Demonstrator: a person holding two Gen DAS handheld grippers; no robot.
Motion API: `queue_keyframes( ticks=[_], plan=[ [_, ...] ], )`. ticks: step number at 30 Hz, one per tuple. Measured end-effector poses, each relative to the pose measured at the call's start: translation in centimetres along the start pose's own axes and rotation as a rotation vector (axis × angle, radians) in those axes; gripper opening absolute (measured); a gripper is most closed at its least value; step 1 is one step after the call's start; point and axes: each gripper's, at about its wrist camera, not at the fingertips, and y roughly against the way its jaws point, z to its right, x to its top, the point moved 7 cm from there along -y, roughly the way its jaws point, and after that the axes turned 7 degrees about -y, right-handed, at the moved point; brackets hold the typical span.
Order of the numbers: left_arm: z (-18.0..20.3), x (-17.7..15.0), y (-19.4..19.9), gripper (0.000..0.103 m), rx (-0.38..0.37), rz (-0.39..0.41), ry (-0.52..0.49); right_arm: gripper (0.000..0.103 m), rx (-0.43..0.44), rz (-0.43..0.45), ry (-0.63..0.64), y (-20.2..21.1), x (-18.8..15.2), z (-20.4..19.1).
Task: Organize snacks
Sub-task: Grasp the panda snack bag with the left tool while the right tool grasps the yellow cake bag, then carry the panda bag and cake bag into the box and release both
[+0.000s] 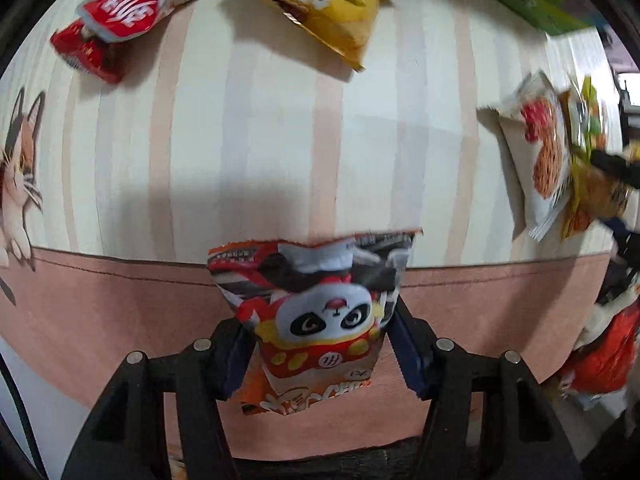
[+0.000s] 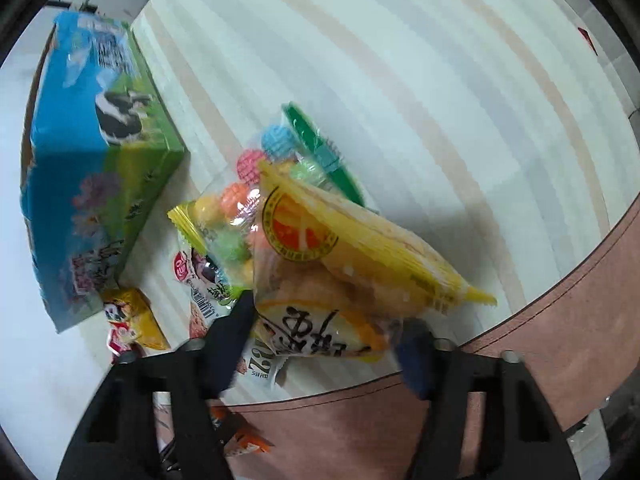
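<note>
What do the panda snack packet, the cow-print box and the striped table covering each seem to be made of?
Panda snack packet: thin glossy plastic film, judging by its crinkles, sheen and serrated top edge.
Cow-print box: probably printed cardboard with a slight sheen, given its flat faces and crisp corners.
Striped table covering: likely woven cloth, matte, with a stitched pink border; the blur leaves this uncertain.

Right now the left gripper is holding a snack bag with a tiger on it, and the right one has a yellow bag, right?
Not quite. The left gripper holds a panda bag, not a tiger one, as the left wrist view shows. The right gripper does hold a yellow bag.
</note>
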Motion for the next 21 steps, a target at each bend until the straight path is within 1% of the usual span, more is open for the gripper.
queue_keyframes(
  ticks=[2, 3, 7, 9, 10, 11, 12, 14, 15, 17, 19, 20, 21],
  plan=[
    [1.3, -0.6, -0.2, 0.060, 0.029, 0.001, -0.032, 0.051, -0.028, 0.006, 0.031, 0.2, -0.7, -0.1],
    [1.5, -0.8, -0.4, 0.061, 0.048, 0.001, -0.054, 0.050, -0.051, 0.001, 0.061, 0.4, -1.2, 0.0],
    [3.1, -1.9, -0.9, 0.061, 0.116, 0.000, -0.112, 0.049, -0.095, -0.025, 0.138, 1.0, -3.3, 1.0],
    [4.0, -2.3, -1.1, 0.061, 0.137, 0.008, -0.117, 0.048, -0.127, -0.046, 0.190, 1.0, -4.7, 1.6],
    [4.8, -2.5, -1.4, 0.059, 0.143, 0.015, -0.119, 0.048, -0.132, -0.054, 0.209, 0.6, -5.3, 2.2],
    [5.9, -2.4, -1.4, 0.051, 0.143, 0.026, -0.115, 0.048, -0.138, -0.072, 0.237, 0.5, -6.4, 2.4],
    [6.1, -2.6, -1.2, 0.047, 0.143, 0.035, -0.113, 0.048, -0.144, -0.086, 0.257, 0.4, -7.3, 2.7],
    [7.0, -3.6, -1.3, 0.046, 0.138, 0.037, -0.106, 0.048, -0.152, -0.114, 0.298, 0.0, -9.0, 2.6],
    [7.3, -3.0, -0.9, 0.045, 0.136, 0.039, -0.102, 0.048, -0.161, -0.126, 0.322, -0.2, -9.8, 2.5],
    [7.8, -3.1, -1.0, 0.045, 0.135, 0.041, -0.101, 0.048, -0.196, -0.143, 0.375, -1.2, -11.1, 2.0],
    [8.2, -3.7, -1.3, 0.045, 0.135, 0.042, -0.101, 0.050, -0.237, -0.151, 0.422, -2.2, -12.1, 1.6],
    [8.5, -3.8, -1.4, 0.045, 0.134, 0.040, -0.099, 0.052, -0.258, -0.159, 0.444, -2.8, -12.5, 1.3],
    [8.9, -3.9, -1.6, 0.045, 0.131, 0.040, -0.096, 0.062, -0.261, -0.165, 0.447, -3.2, -12.7, 1.2]
  ],
)
